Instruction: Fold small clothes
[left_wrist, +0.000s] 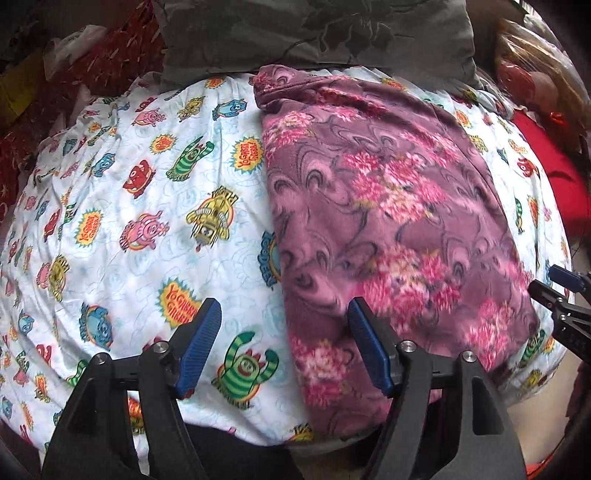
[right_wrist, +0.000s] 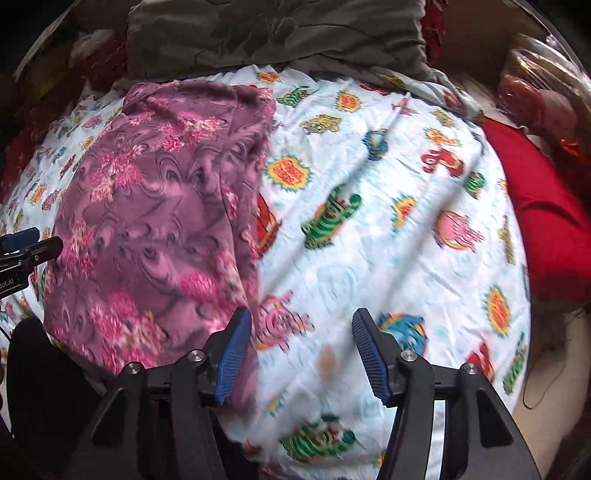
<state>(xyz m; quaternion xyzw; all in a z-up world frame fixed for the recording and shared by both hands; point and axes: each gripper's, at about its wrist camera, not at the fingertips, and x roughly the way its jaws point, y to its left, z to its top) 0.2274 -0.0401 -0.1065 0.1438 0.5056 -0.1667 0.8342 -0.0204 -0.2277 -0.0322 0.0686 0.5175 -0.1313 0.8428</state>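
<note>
A purple garment with pink flowers (left_wrist: 388, 221) lies folded lengthways on a white cartoon-print sheet (left_wrist: 129, 206). My left gripper (left_wrist: 284, 332) hovers open above the garment's near left edge, with only sheet and cloth seen below the blue pads. In the right wrist view the same garment (right_wrist: 155, 229) lies at the left, and my right gripper (right_wrist: 301, 343) stands open over the sheet (right_wrist: 388, 240) just right of the garment's near edge, holding nothing. Each gripper shows at the edge of the other's view: the right one (left_wrist: 565, 306), the left one (right_wrist: 26, 247).
A grey-green patterned pillow (left_wrist: 314, 33) lies at the far side of the sheet. A red cushion (right_wrist: 546, 229) and a clear plastic bag (right_wrist: 543, 88) sit to the right. Red patterned fabric (left_wrist: 85, 70) is piled at the far left.
</note>
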